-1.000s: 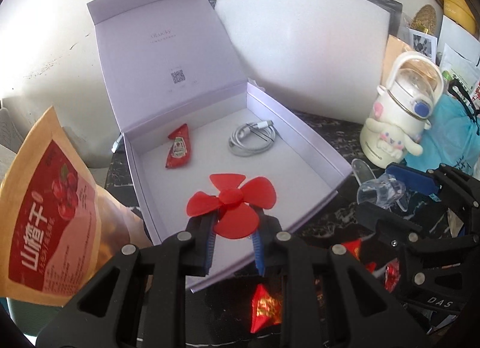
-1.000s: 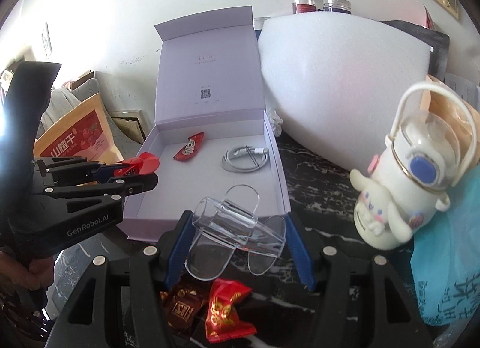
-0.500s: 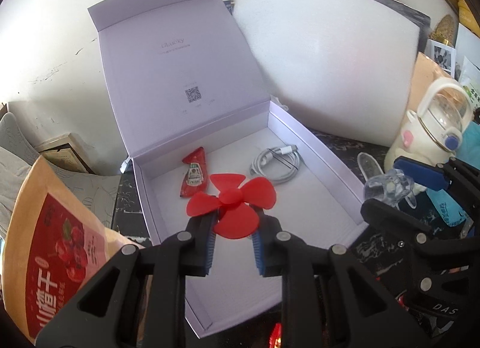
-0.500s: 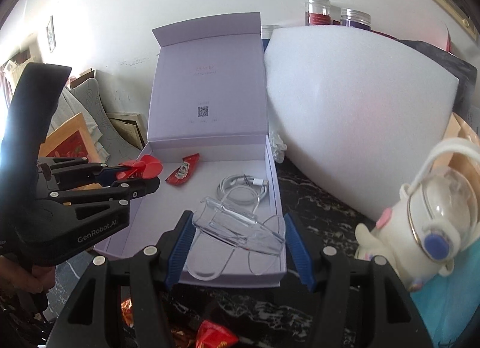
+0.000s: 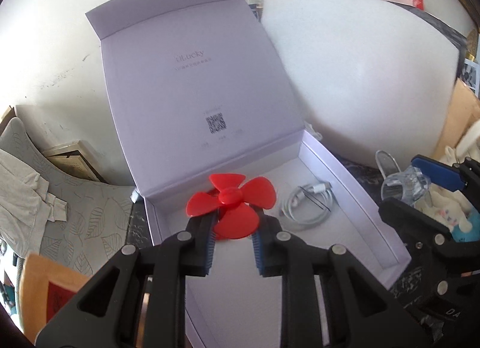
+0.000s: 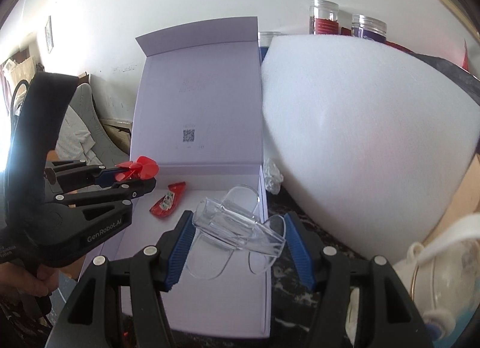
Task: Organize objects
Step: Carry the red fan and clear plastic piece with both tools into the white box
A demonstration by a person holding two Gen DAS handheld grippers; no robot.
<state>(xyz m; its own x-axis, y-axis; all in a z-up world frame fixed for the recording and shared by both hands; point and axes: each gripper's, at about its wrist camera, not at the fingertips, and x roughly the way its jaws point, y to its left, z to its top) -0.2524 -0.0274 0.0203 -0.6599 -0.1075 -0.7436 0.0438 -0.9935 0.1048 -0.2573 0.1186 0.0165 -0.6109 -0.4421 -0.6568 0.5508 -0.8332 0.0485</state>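
Left wrist view showed the red fan blade caught between the blue pads of the left gripper, one lobe pinched and the rest sticking out past the fingertips. It was held above the near left part of the open box, not touching the floor of it. The right gripper held a clear plastic cup lying on its side across its pads, the jaws set fairly wide around it, over the near right part of the same box.

Inside the box, the coiled white cable lay on the floor toward the right wall, just beyond the fan blade. The red sauce packet lay near the back left corner, below the left gripper in the right wrist view. The middle and near floor of the box were bare. The lid stood upright along the back edge, closing off that side. A large white foam block pressed close against the right side of the box. To the left of the box sat a grey cushion with cloth on it. A hand gripped the handle of the left gripper.
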